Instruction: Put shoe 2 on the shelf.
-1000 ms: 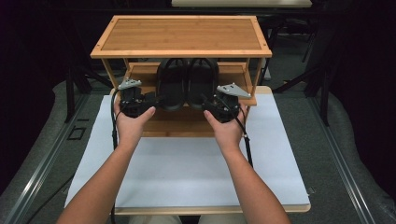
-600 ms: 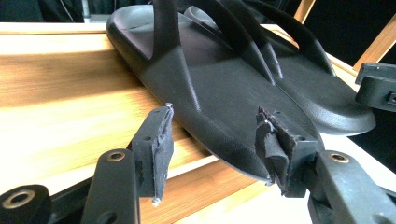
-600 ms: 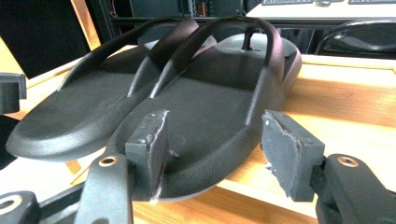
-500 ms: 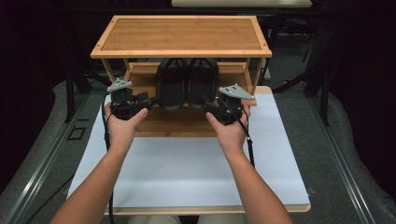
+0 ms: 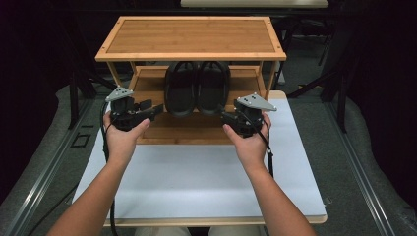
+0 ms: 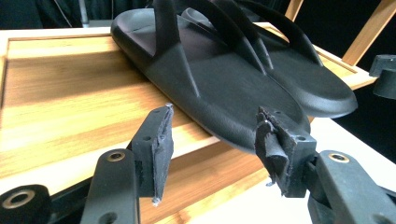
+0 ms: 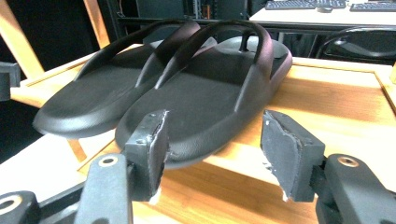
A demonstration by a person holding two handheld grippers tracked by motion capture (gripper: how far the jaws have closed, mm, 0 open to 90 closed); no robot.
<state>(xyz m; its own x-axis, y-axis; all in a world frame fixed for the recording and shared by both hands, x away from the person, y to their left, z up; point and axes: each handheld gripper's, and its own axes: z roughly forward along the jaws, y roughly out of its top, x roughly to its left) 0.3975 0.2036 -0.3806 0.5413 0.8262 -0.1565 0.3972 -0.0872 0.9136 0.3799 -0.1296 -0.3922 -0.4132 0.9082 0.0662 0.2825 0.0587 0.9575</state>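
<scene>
From the high view I see the pair of sandals [image 5: 197, 87] at frame centre on the rack's [image 5: 191, 51] lower shelf, my left gripper [image 5: 156, 109] and right gripper [image 5: 224, 117] flanking them. In the left gripper view the jaws gape, apparently clear of the sandals [image 6: 224, 79]. The right gripper view shows jaws parted, empty, before the sandals [image 7: 177, 88].
</scene>
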